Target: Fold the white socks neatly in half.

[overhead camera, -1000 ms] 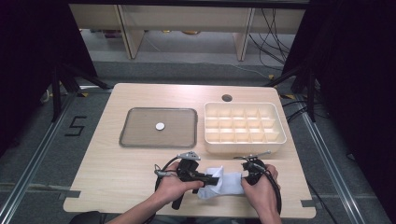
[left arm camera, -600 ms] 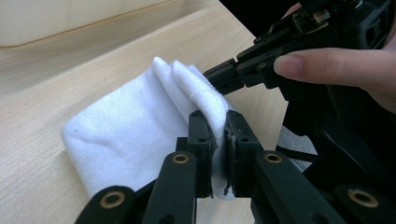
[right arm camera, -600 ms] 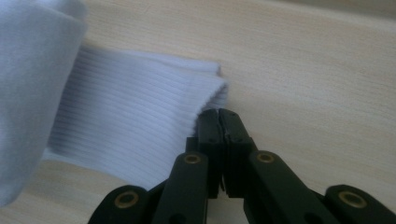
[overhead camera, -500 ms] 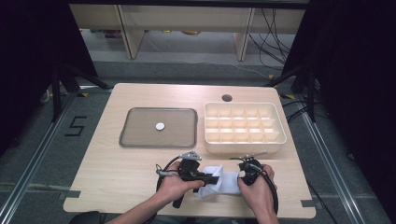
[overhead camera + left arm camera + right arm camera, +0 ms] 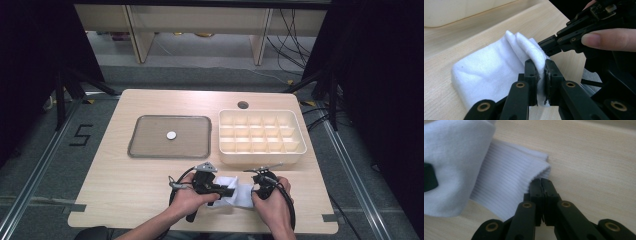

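The white sock (image 5: 235,192) lay on the near edge of the table (image 5: 125,185), just in front of the divided box (image 5: 260,137). My left gripper (image 5: 540,72) was clenched on a raised fold of it. My right gripper (image 5: 541,186) was clamped on the ribbed cuff (image 5: 506,187) at the sock's right end.

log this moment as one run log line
left gripper: shut on white sock | right gripper: shut on sock cuff | sock: on table front edge
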`<state>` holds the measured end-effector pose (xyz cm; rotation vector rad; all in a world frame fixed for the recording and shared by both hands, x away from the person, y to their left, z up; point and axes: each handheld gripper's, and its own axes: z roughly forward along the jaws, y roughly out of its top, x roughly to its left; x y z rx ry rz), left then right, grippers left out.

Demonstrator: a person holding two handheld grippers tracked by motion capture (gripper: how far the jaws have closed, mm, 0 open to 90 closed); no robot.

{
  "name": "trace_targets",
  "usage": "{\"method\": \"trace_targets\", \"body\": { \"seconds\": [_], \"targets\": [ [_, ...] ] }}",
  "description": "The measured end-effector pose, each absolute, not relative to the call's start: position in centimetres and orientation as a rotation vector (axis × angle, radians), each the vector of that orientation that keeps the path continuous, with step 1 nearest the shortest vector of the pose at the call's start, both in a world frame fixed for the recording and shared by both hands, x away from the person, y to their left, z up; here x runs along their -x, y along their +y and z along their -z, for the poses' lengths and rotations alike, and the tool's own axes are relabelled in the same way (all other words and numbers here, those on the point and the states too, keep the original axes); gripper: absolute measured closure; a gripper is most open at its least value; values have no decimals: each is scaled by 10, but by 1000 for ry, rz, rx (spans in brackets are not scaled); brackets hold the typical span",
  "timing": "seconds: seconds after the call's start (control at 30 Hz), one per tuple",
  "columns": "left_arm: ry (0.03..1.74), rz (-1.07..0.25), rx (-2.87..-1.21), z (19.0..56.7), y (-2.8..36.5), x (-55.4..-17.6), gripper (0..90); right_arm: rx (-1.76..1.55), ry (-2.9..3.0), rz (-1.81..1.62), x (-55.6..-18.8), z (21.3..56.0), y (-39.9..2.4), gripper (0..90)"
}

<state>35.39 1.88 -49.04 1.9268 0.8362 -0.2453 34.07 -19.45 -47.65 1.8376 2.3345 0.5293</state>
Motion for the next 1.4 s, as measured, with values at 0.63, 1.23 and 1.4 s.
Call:
{"method": "trace_targets", "body": {
  "seconds": [0.63,1.23,1.4],
  "targets": [
    [829,212,-1947,492,13,-354,814,-1821,2349,-543,-340,479,-192,886],
    [787,201,-1928,501,2,-354,687,-1810,2342,-556,-337,478,-193,855],
    [766,172,-1923,493,5,-352,674,-1800,2297,-606,-334,469,-196,849]
  ]
}}
